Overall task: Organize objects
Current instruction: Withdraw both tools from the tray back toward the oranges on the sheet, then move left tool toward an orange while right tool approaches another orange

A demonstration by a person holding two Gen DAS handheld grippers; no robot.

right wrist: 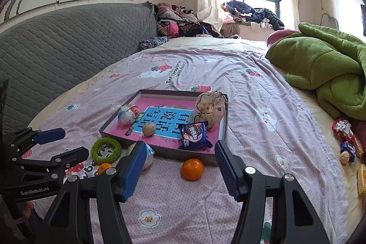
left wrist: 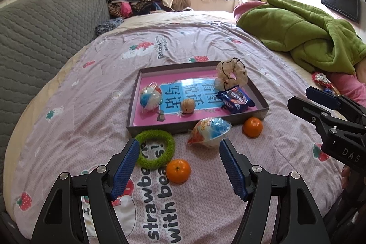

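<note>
A shallow grey box (left wrist: 262, 116) (right wrist: 225, 129) with a pink floor lies on the bed. In it are a wrapped ball (left wrist: 151, 95), a walnut (left wrist: 187, 106) (right wrist: 149, 129), a blue snack packet (left wrist: 235, 98) (right wrist: 194, 135) and a beige scrunchie (left wrist: 232, 71) (right wrist: 211, 106). In front of the box lie a green ring (left wrist: 155, 149) (right wrist: 106, 150), a bagged snack (left wrist: 209, 132), and two mandarins (left wrist: 178, 170) (left wrist: 252, 127) (right wrist: 192, 169). My left gripper (left wrist: 179, 166) is open above the near mandarin. My right gripper (right wrist: 180, 173) is open, the other mandarin between its fingers' line of sight, untouched.
A green blanket (left wrist: 308, 31) (right wrist: 327, 70) is heaped at the right. More snacks and a walnut (right wrist: 347, 148) lie by the bed's right edge. A grey quilted headboard (left wrist: 45, 33) runs along the left. Clothes (left wrist: 137, 1) pile up at the far end.
</note>
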